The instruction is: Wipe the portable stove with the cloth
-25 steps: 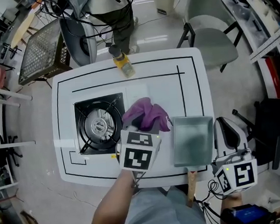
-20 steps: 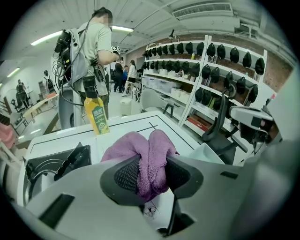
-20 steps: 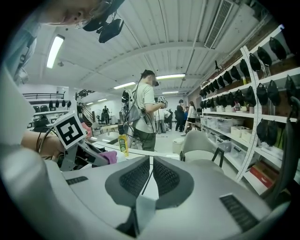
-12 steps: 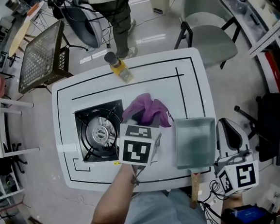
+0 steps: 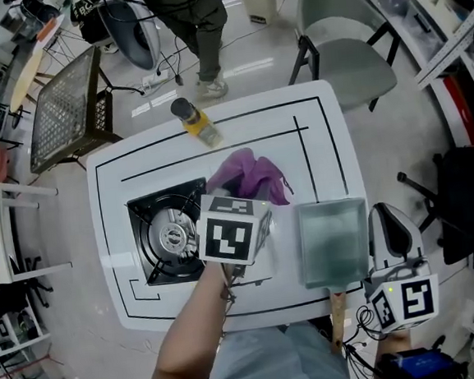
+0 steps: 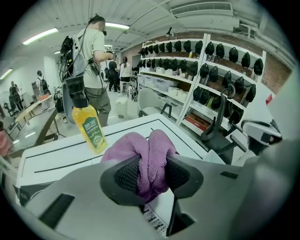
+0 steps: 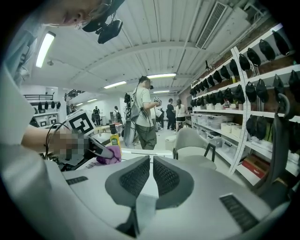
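The stove [image 5: 168, 232] is set at the left of the table [image 5: 319, 136]. Just right of it, the purple cloth [image 5: 248, 174] is pinched by the left gripper [image 6: 149, 176]. Beyond the table's right corner, the right gripper [image 7: 151, 180] is held empty, with its jaws pressed together.

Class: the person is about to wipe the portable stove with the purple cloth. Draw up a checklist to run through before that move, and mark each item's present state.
1. Is the cloth clamped in the left tongs: ok.
2. Is the cloth over the stove: not ok, it hangs beside it, over the table.
3. Is the stove top free of things: ok.
4. Is the yellow bottle apart from the stove: ok.
5. Are the right tongs empty: ok, shut on nothing.
6. Is the stove cool: cannot tell.
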Available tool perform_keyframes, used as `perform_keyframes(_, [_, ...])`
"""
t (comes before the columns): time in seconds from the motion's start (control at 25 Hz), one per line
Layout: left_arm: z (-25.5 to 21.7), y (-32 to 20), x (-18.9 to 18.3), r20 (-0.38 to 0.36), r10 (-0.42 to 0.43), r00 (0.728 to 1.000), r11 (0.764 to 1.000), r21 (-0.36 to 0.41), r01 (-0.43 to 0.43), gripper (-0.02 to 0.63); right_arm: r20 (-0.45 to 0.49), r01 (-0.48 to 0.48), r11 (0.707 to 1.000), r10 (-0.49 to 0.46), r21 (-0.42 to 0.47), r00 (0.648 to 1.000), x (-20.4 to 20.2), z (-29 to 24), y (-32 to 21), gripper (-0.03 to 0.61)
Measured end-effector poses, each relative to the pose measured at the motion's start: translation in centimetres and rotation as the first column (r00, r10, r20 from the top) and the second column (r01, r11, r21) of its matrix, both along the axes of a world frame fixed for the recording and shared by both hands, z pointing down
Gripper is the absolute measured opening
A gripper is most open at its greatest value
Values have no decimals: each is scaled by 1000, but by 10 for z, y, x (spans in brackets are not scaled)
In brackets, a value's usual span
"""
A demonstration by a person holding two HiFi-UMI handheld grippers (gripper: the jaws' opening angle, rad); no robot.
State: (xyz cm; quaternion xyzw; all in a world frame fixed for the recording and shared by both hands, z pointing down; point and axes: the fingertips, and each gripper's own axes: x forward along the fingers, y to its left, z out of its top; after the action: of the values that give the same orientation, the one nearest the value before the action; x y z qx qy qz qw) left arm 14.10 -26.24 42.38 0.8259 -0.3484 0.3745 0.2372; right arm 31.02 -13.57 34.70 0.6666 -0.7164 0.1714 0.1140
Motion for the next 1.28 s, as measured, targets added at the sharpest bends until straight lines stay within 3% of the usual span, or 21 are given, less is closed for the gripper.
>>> perform_keyframes(0.4, [-8,-21,3,-13,42,999,998,37,-42,152,-5,-76,997,76,-5,997,-7,-2,15,54])
perform_keyframes(0.6, [-32,-25,7,-84,59,995,992,120,-49,152,-5,-100,995,100,6,995,-19,-8,24,54])
perform_keyframes(0.72, [-51,-25,10,-116,67,991,984,171,-46,152,6,-92,995,92,25,996,-26,-15,28,54])
perform_keyframes(0.96, [-92,-15,26,-140,113,984,976,202,-84,152,62,-48,995,42,92,997,-29,-32,39,54])
perform_keyframes(1.28, [-117,-8,44,-269,209,940,975,128,-180,152,122,-61,994,50,88,991,-25,-15,48,54])
